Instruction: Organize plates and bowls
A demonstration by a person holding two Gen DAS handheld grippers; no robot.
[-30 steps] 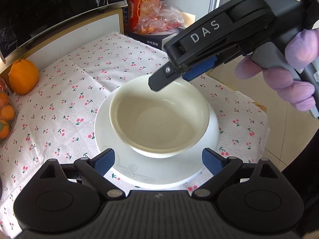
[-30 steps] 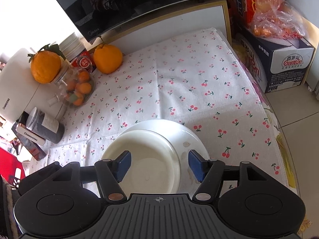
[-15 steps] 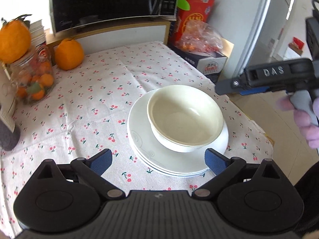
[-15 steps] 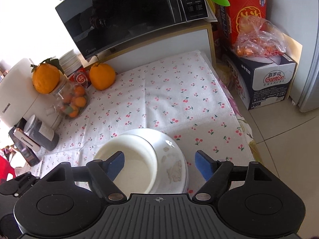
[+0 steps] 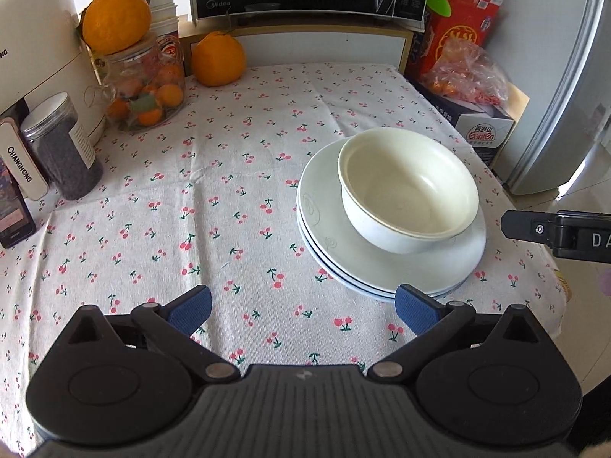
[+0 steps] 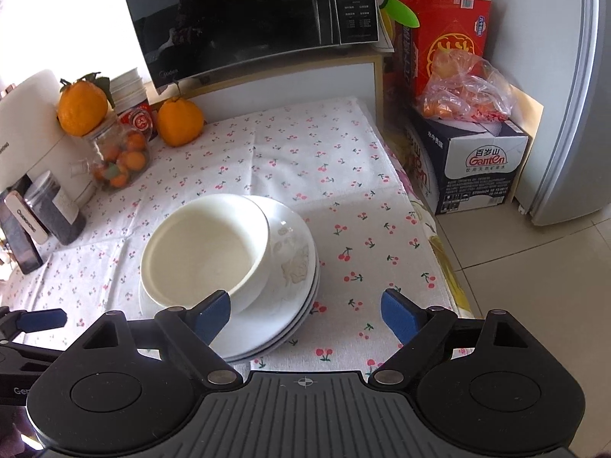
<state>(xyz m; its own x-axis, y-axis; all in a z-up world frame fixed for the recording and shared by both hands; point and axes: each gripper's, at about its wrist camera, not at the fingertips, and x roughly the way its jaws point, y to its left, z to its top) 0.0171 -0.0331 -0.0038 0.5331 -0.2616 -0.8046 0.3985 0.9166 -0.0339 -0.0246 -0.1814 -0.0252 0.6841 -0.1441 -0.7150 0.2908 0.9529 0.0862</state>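
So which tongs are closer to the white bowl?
Right. The right tongs hang just off the plates' near edge, one pad overlapping the bowl in view. The left tongs sit further back over the tablecloth, touching nothing.

A: On my feed, which colours mark the crockery?
B: I read the bowl (image 5: 408,191) as cream-white, plain; the plates (image 5: 382,271) are white, their stacked rims edged in dark blue, with a faint grey swirl motif.
A: And the surroundings?
B: I see a white tablecloth (image 5: 229,206) printed with small red cherries on green stems; orange fruit (image 5: 217,59); a black microwave (image 6: 252,19); a red carton (image 6: 446,34); blue pads (image 6: 397,315) on black gripper bodies.
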